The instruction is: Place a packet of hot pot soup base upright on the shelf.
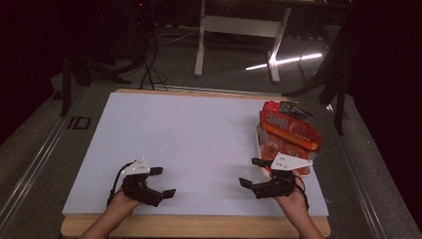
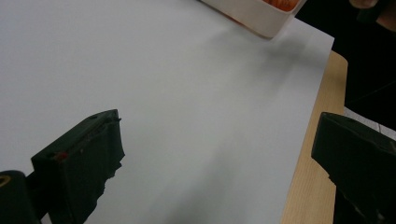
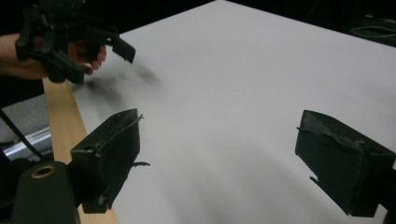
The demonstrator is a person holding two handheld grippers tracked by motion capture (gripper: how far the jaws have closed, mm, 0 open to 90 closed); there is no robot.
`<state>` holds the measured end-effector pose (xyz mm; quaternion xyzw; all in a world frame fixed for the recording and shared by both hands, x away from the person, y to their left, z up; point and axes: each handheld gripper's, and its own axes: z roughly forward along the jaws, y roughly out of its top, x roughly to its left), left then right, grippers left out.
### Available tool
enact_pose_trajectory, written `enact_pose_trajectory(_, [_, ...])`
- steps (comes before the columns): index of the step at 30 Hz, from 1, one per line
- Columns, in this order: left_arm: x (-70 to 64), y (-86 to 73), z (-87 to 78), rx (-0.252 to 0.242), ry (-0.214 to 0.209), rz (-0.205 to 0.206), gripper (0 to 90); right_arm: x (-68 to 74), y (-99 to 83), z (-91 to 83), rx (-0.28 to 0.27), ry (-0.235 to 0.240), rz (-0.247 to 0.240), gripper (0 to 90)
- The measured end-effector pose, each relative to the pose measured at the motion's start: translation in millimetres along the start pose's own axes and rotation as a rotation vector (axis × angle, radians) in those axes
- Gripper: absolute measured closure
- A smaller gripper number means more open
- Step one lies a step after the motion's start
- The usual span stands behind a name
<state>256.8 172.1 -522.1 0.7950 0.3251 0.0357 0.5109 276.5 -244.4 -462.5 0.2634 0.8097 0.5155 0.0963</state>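
A white tray wrapped in red printed film (image 1: 288,135) lies at the right side of the white table sheet (image 1: 199,144); its white corner (image 2: 254,15) reaches into the left gripper view. My left gripper (image 1: 163,182) is held low near the front left, jaws wide apart with nothing between them. My right gripper (image 1: 252,172) hovers at the front right, just in front of the tray, also open and empty. In the right gripper view the left gripper (image 3: 112,44) and its hand are seen far off to the upper left.
The wooden table edge (image 1: 199,226) runs along the front and its right corner (image 2: 317,140) appears in the left gripper view. A dark metal object (image 1: 294,109) lies on the tray's far end. Beyond the table stand a white desk frame (image 1: 239,30) and cables on the floor.
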Motion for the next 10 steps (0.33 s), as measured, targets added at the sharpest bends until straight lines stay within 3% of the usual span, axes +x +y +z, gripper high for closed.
enact_pose_trajectory(10, [-2.1, -1.5, 0.9, -0.017, -0.011, 0.013, 2.4, -3.5, -8.4, 4.9, 0.013, 0.008, 0.007, 14.1])
